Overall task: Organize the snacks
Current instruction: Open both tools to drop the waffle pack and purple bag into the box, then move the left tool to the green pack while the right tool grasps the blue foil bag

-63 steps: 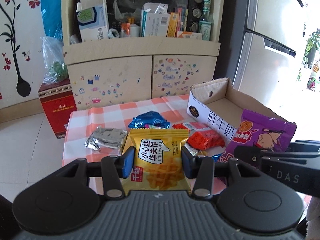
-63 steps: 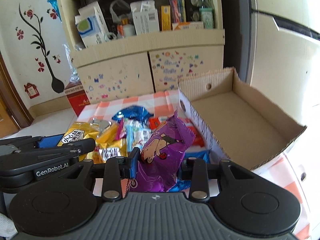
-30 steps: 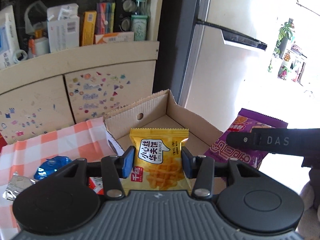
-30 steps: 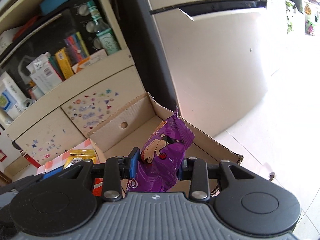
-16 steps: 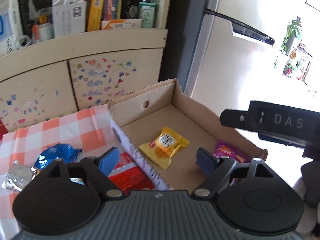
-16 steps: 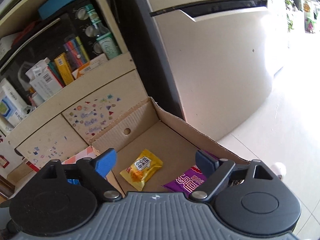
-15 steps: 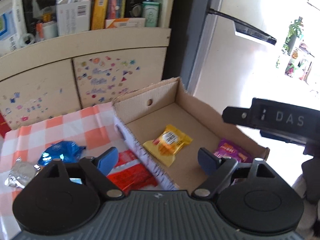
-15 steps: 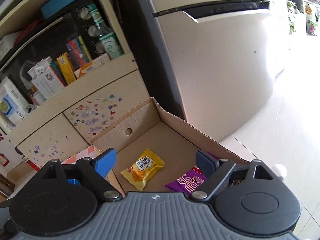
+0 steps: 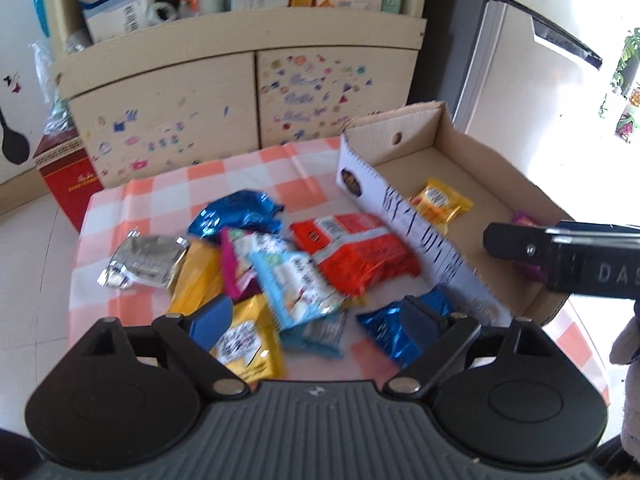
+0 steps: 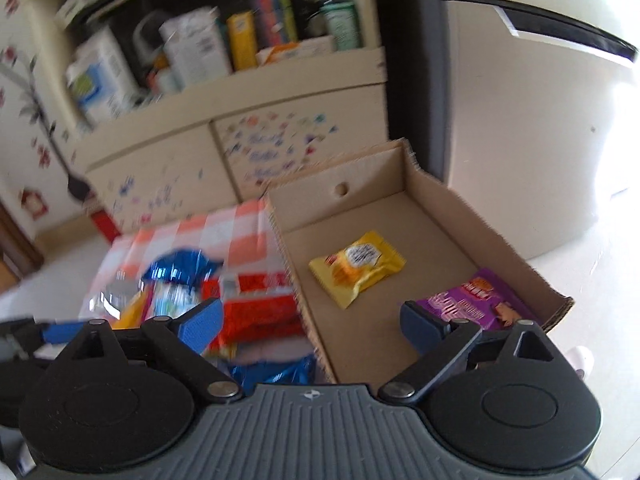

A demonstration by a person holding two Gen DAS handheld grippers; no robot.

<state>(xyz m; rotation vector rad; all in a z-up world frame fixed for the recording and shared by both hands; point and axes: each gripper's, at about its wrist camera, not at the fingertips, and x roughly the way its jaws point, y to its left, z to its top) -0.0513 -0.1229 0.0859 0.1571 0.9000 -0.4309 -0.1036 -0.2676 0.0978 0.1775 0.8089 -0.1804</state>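
A: Starting at the left, what lies on the table [image 9: 168,196]?

B: On the checked cloth, a crumpled silver packet [image 9: 142,258] lies farthest left. Next to it is a heap of snacks: a yellow packet [image 9: 198,278], a blue foil packet [image 9: 238,216] behind, a pale blue packet [image 9: 298,284] in the middle, and a red packet [image 9: 352,252] lying against the box wall.

A: And the left gripper [image 9: 316,316]?

B: It hangs above the near edge of that heap, its jaws wide and still opening. Nothing is gripped; the blue pads touch no packet, though another yellow packet [image 9: 246,344] and a second blue foil packet [image 9: 394,332] lie below them.

A: What stands further right?

B: The cardboard box [image 10: 440,196], open-topped, sitting on the table beside the heap. Its printed white side wall faces the loose snacks.

A: What does it hold?

B: Two packets. A yellow waffle packet [image 10: 358,266] lies flat near the middle of the box floor. A purple packet [image 10: 474,304] lies flat at the near right corner, apart from the yellow one.

A: And the right gripper [image 10: 312,322]?

B: It points down over the near end of the box, straddling the side wall. Its jaws are spread very wide and opening, with nothing held. In the left wrist view its dark body [image 9: 560,256] reaches in from the right over the box, hiding most of the purple packet.

A: Anything behind?

B: A cream cupboard [image 9: 240,92] with small coloured marks on its doors, and a pale fridge [image 10: 520,120] to the right.
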